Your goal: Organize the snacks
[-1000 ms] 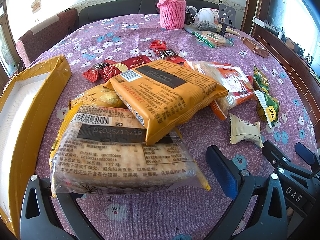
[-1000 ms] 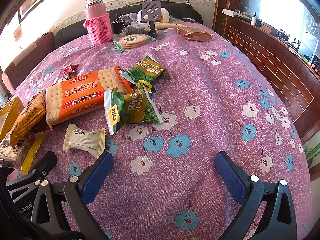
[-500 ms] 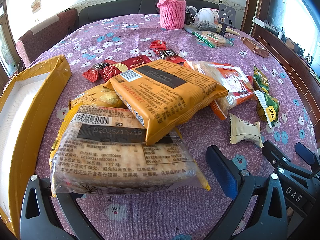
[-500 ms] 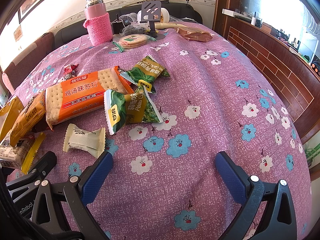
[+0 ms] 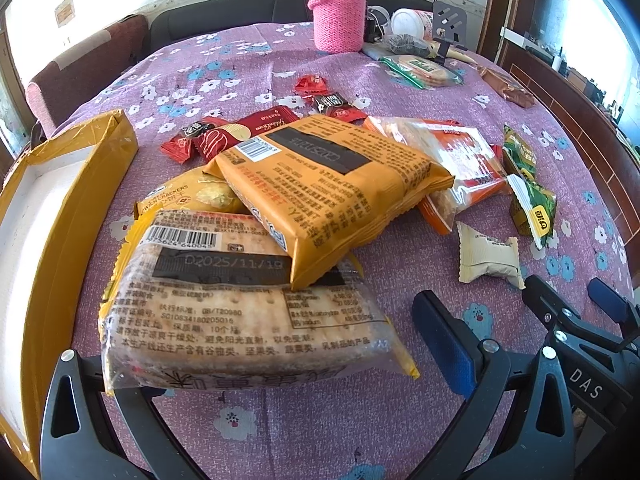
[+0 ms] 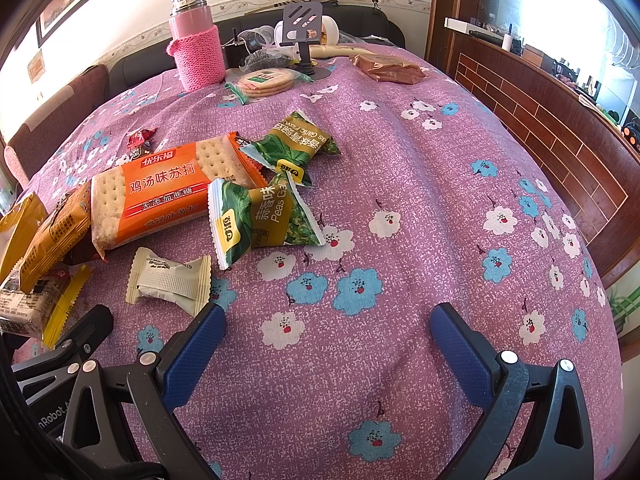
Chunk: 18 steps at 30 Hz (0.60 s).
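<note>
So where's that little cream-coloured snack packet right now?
The cream packet lies on the tablecloth low on the left of the right wrist view, just ahead of the right gripper, between the green pea bag and cracker pack.

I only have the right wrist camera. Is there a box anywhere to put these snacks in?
Observer: Yes. An open yellow box with a white inside sits to the left of the snack pile.
Operator: What is the left gripper doing?
Observer: The left gripper is open, and the near end of the clear cracker pack lies between its fingers.
Operator: Is anything on top of that pack?
Observer: Yes, an orange pack rests on its far end.
</note>
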Available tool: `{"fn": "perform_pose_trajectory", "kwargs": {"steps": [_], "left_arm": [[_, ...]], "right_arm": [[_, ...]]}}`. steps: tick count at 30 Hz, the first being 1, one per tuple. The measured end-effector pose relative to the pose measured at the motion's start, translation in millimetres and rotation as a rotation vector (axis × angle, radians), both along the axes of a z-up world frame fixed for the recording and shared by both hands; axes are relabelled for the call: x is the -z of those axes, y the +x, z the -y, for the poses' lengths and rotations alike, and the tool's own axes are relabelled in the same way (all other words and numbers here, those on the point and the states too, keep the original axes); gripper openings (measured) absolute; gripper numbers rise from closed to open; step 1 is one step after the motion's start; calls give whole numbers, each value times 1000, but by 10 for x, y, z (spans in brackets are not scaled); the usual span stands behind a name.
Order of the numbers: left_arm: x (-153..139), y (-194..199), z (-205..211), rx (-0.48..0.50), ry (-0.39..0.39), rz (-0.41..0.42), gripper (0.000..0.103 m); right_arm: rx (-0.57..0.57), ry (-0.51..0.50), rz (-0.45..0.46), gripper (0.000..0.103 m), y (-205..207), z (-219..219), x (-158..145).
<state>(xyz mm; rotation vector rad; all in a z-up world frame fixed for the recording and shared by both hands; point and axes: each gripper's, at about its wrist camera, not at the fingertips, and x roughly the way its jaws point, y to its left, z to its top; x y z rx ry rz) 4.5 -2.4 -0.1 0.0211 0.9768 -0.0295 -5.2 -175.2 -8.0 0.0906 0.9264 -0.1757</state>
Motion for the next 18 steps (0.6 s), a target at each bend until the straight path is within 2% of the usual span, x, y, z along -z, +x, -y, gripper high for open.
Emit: {"fn": "perform_pose_trajectory", "kwargs": {"steps": [5,6,8,10,12,15,18], "left_arm": [[-10,15,-21,60,-7,-29,103],[-28,-16,-42,68,-12,-29,100],[-93,-97,-138,72,-60,-24,88],[-187,-187,-265,67,-122,-16,88],[-348,-324,-413,60,-157,36,88],[-624,-599,-636,21,-135,160,88],[-751,-806,-836,-5,-141,198,88]], "right_arm": [[0,0,0,103,1,-1,-1],[0,1,0,103,1,1,-2],[0,0,0,103,4,-1,-2],[0,0,0,103,5,0,-3],[0,0,0,103,7,0,-4],[-1,1,-1,103,9,1,-5],[-7,1,-3,103,-26,1,-11]]}}
